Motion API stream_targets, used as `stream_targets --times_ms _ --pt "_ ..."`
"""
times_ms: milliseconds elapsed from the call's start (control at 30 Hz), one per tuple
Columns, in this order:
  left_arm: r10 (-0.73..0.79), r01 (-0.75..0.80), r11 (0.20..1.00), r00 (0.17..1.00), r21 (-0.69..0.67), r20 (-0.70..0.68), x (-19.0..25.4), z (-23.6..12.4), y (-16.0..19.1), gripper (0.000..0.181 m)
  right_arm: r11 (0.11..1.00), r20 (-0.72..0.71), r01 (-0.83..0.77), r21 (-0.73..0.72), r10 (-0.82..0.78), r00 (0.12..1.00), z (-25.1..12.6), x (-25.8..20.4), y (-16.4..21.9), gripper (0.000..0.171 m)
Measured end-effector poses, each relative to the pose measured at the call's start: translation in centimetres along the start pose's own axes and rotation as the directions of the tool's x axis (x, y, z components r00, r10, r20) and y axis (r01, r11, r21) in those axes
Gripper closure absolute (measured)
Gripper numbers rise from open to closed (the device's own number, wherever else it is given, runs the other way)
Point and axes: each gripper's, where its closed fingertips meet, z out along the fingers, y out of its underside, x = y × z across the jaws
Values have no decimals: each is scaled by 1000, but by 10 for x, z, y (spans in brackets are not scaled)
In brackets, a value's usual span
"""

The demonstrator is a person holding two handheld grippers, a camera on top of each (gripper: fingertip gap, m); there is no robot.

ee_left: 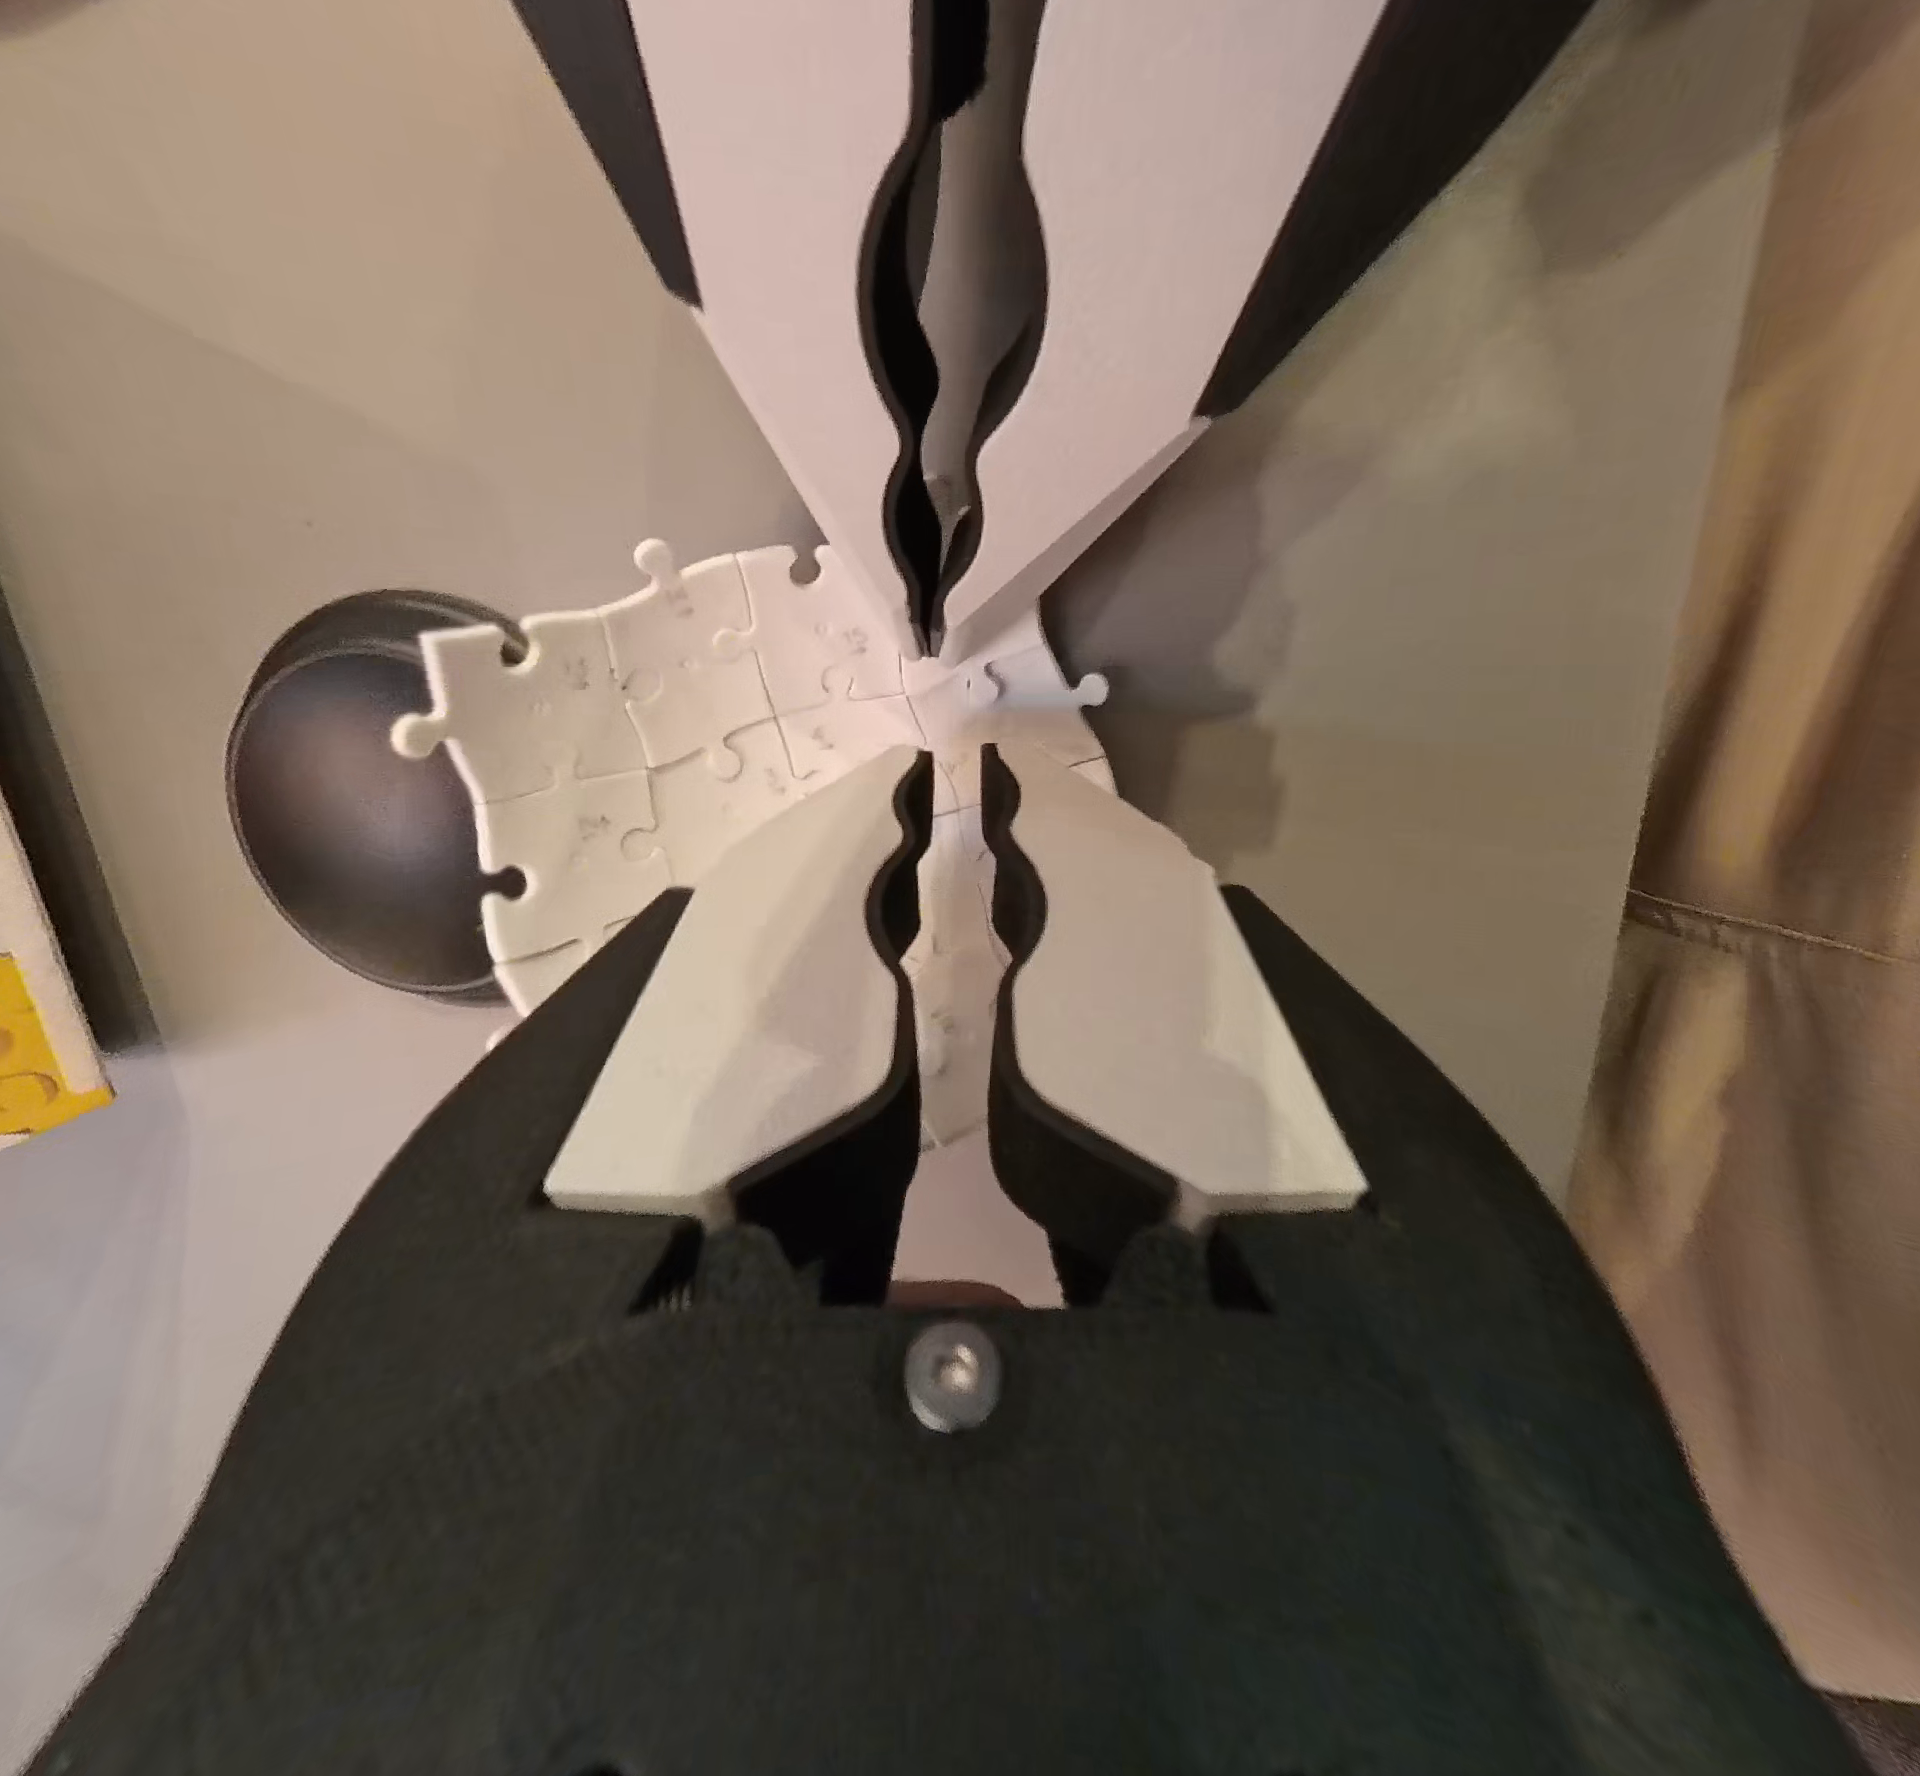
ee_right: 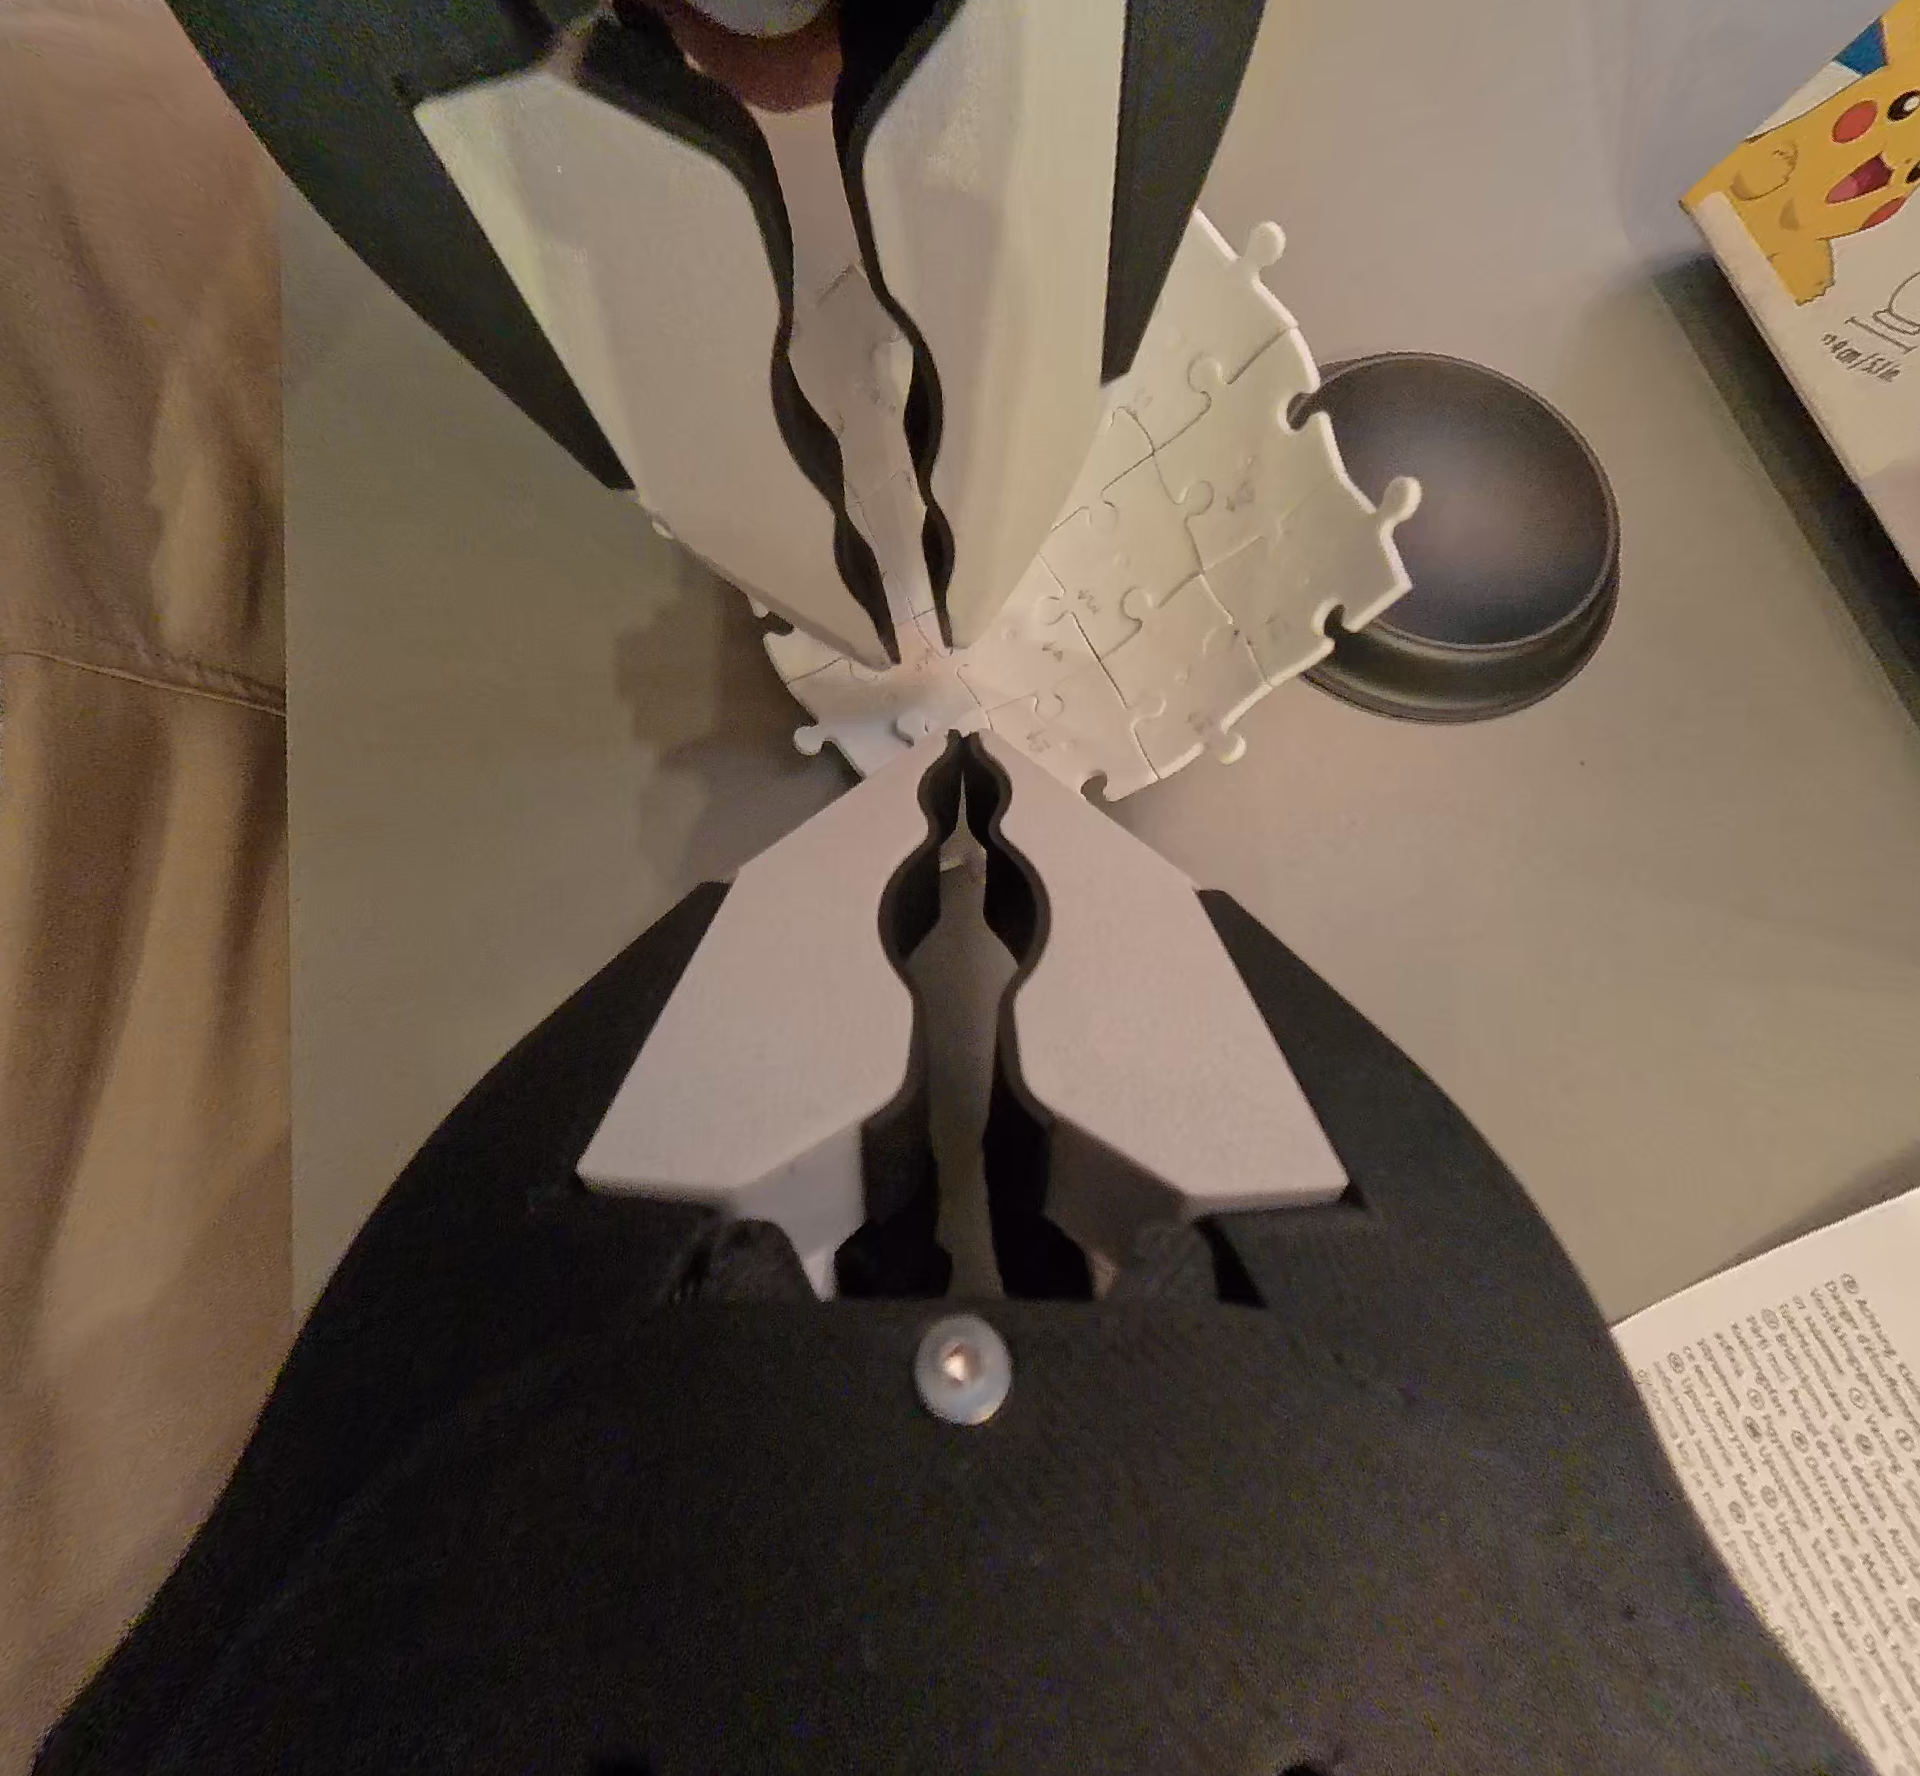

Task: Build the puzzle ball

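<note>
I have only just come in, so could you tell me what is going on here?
A person is building a puzzle ball with two hand-held grippers. The left gripper and the right gripper meet tip to tip, both pinching the curved sheet of joined white pieces. It is only partly built. A dark round stand sits on the table behind it.

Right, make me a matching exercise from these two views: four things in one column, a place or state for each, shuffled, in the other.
Things
1. puzzle shell
2. dark dish
3. yellow box
4. left gripper

Places or states
A. at the table's far right edge in the right wrist view
B. pinched from opposite sides by both grippers
C. jaws nearly shut, tips on the white pieces
D. on the table, partly behind the white pieces

Pairs: 1-B, 2-D, 3-A, 4-C
</note>
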Motion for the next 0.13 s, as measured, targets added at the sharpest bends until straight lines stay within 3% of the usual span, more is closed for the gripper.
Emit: stream_targets --times_ms 33,133 --pt "1 -1 1000 1000 -5 13 -2 -2 1 173 1000 2 2 -2 -2 1000 0 0 0 171" --pt "6 -6 999 1000 35 18 -1 -8 -3 174 1000 7 14 -6 -14 1000 1 -2 1 171"
